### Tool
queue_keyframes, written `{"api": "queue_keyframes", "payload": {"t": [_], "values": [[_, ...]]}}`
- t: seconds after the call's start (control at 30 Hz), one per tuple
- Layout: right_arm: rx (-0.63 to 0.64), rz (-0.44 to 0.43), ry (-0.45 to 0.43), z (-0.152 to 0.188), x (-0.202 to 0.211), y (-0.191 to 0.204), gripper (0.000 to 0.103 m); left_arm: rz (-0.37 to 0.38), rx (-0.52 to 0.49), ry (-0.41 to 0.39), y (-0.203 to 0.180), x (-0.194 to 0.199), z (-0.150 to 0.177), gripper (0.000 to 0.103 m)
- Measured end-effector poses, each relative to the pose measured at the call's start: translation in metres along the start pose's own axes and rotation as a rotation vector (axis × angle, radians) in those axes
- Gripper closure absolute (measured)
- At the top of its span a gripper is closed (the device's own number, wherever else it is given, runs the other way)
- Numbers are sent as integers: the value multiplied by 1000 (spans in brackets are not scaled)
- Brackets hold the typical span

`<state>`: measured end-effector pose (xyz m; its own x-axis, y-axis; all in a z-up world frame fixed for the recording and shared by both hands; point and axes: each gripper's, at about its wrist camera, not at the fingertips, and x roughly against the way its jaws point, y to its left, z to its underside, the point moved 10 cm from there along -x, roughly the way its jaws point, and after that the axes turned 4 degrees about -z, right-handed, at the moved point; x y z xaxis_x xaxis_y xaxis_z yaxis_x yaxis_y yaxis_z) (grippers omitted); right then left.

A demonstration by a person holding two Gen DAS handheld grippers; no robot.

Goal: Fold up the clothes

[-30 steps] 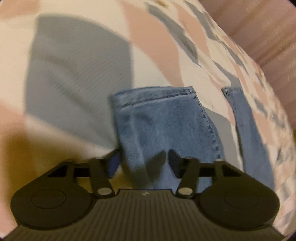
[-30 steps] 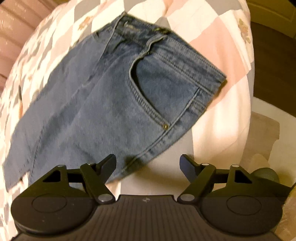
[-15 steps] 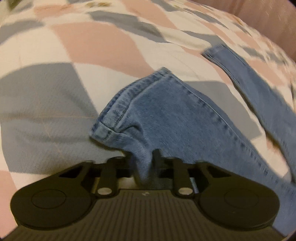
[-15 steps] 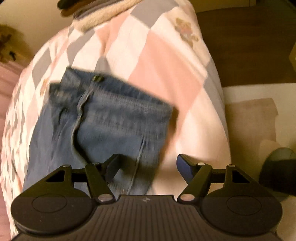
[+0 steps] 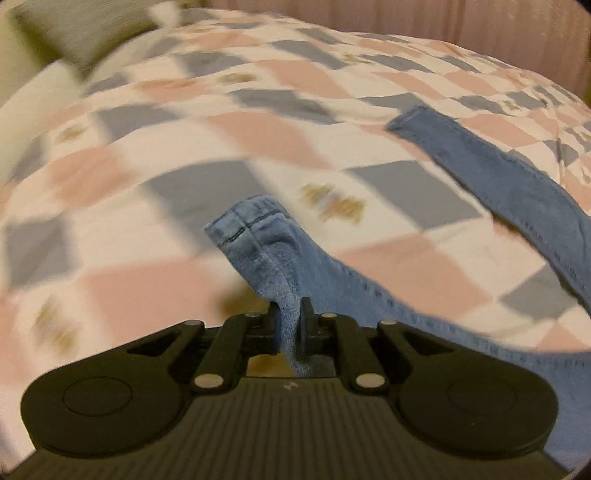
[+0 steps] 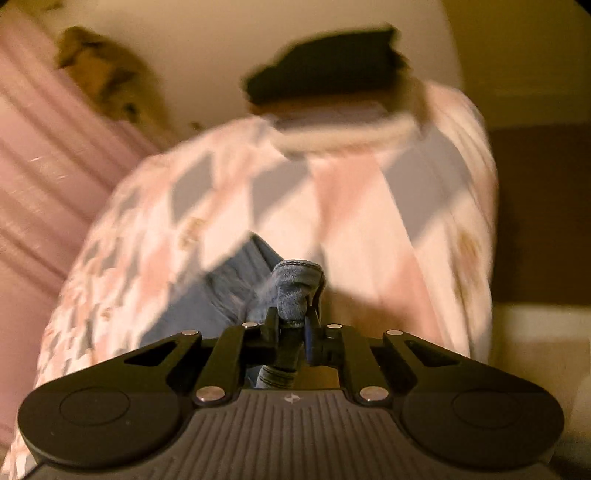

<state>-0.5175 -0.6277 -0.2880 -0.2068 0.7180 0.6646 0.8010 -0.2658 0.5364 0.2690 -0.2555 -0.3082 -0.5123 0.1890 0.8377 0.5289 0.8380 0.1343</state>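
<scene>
A pair of blue jeans (image 5: 332, 280) lies on a bed with a pink, grey and white checked quilt (image 5: 229, 122). My left gripper (image 5: 290, 314) is shut on the hem of one trouser leg, which is lifted off the quilt. The other leg (image 5: 517, 184) lies flat to the right. In the right wrist view my right gripper (image 6: 291, 319) is shut on the waistband corner of the jeans (image 6: 295, 288), bunched up between the fingers; the rest of the denim trails left and below.
A stack of dark and light folded clothes (image 6: 332, 81) sits at the far end of the bed. A pillow (image 5: 74, 33) lies at the far left. Pink curtains (image 6: 44, 155) hang at the left. Dark floor (image 6: 535, 206) runs along the bed's right edge.
Both grippers have closed on the jeans: the left on a leg hem, the right on the waistband corner. Both have lifted the denim off the quilt, and both views have swung upward.
</scene>
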Motion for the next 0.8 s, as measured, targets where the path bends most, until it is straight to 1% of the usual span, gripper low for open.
{"api": "queue_keyframes", "payload": {"t": [0.03,0.07,0.13,0.17,0.2,0.23,0.3,0.33,0.37,0.4,0.43,0.47,0.5,0.53,0.57,0.6,0.63,0.67,0.73,0.8], "values": [[29,-9,9,-5,4,2,92,-11,25,15,14,8,19,94],[58,-18,18,-10,8,4,92,-32,27,33,24,10,38,94],[81,-17,62,-4,13,-9,92,-85,9,70,38,8,75,94],[87,-6,87,5,15,-20,92,-110,-5,84,43,3,90,92],[91,17,125,20,16,-34,92,-134,-15,102,45,-5,103,89],[93,45,171,37,12,-51,92,-148,-13,127,45,-14,113,89],[94,106,242,66,-1,-80,92,-164,-8,153,45,-24,126,87],[96,119,253,72,-6,-86,91,-180,-20,156,44,-23,129,86],[99,133,264,79,-12,-91,89,-196,-39,155,42,-21,130,83],[100,147,275,84,-17,-96,81,-214,-55,149,43,-16,128,78],[89,161,279,81,-18,-95,76,-225,-62,138,44,-10,126,76],[80,175,281,77,-18,-94,65,-224,-57,128,47,-3,123,72],[103,177,253,67,-15,-92,55,-234,-48,129,53,0,122,68],[127,178,224,57,-11,-91,51,-252,-38,137,60,3,122,65],[152,177,196,51,-7,-91,42,-270,-29,144,67,6,122,61],[167,203,211,49,-7,-97,37,-298,-24,166,74,9,124,66],[182,229,226,48,-7,-103,37,-333,-26,196,80,12,126,69],[196,256,240,46,-6,-109,38,-351,-28,211,85,19,127,71],[179,302,222,38,-4,-117,38,-367,-34,218,89,37,125,70],[140,260,175,24,-3,-107,38,-352,-37,200,83,52,110,71]]}}
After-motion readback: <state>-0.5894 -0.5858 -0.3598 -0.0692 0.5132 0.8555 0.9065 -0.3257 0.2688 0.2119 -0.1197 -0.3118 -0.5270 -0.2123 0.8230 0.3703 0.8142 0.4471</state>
